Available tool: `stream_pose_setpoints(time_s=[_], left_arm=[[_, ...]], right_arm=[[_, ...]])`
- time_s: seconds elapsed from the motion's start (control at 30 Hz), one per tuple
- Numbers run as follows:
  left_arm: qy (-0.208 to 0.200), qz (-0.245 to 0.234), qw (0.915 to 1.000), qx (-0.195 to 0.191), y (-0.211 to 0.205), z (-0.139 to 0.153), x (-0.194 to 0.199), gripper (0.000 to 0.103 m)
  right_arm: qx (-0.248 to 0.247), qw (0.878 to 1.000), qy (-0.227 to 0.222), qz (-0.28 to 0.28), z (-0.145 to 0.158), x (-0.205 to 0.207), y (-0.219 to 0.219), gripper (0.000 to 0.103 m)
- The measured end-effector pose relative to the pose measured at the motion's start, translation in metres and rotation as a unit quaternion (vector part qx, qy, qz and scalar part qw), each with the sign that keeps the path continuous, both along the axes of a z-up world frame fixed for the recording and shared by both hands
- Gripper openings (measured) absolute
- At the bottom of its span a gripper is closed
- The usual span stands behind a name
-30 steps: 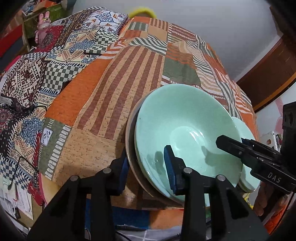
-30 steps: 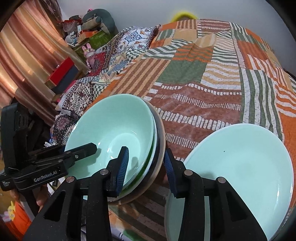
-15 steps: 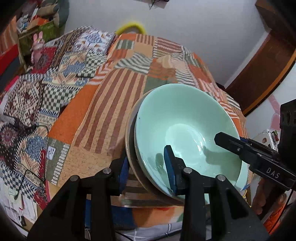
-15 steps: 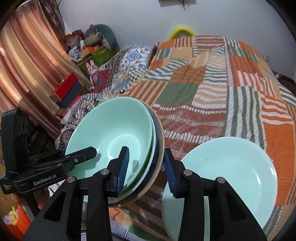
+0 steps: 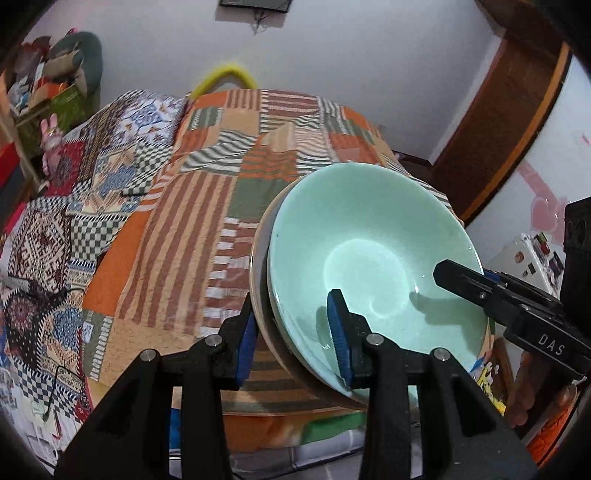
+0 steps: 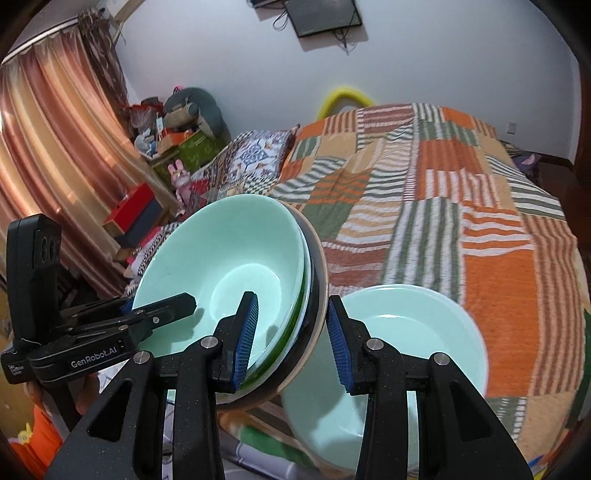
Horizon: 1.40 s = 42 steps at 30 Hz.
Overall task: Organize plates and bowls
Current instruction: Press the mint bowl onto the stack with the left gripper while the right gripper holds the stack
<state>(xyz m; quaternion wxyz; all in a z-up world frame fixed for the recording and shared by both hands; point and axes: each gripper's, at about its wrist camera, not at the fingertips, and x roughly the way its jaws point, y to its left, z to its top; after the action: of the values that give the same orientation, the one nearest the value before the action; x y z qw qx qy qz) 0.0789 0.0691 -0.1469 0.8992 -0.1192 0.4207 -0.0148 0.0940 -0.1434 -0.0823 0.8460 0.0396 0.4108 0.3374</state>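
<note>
Bowls: stack [image 6: 236, 280] held up over the bed [image 6: 480, 229], tilted. Count in right wrist view: 1 mint bowl on top, at least 2 more rims under it (green-edged, then dark w/ tan edge); exact no. hard to tell. In left wrist view the stack [image 5: 369, 251] shows 1 mint bowl over a dark/tan rim. 1 separate mint plate [image 6: 413, 332] lies on the bed near its front edge, just right of the stack, partly behind the right gripper's finger.

Grippers: 2. Left gripper [image 5: 293, 339] pinches the stack's rim, one blue pad inside the bowl, one outside. Right gripper [image 6: 291, 336] straddles the opposite rim; inner pad is on the bowl, outer pad stands a little off the tan edge, so can't tell if it's clamping.

Vs 1 s ago: stack and both grippers are higher, more wall and a TV [image 6: 321, 14] now in view, bed looks farther below. The plate, hidden in left wrist view now, looks smaller in right wrist view. Grip on the rim unchanged.
</note>
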Motion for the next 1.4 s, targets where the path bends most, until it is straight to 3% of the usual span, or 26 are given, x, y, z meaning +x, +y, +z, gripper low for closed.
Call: stream_pose_setpoints(time_s=[0.3, 0.6, 1.07, 1.4], left_arm=[[0.008, -0.044, 0.9990, 0.004, -0.056, -0.001, 0.013, 0.036], [0.032, -0.076, 0.9966, 0.008, -0.084, -0.017, 0.025, 0.037], [0.081, -0.087, 0.9929, 0.007, -0.093, -0.055, 0.046, 0.037], [0.083, -0.085, 0.9927, -0.016, -0.088, -0.061, 0.054, 0.038]], right_arm=[[0.005, 0.999, 0.001, -0.043, 0.001, -0.005, -0.053, 0.035], [0.001, 0.997, 0.020, -0.079, -0.012, -0.011, -0.083, 0.035], [-0.007, 0.993, 0.064, -0.098, -0.043, 0.000, -0.094, 0.035], [0.003, 0.992, 0.081, -0.099, -0.054, 0.006, -0.096, 0.037]])
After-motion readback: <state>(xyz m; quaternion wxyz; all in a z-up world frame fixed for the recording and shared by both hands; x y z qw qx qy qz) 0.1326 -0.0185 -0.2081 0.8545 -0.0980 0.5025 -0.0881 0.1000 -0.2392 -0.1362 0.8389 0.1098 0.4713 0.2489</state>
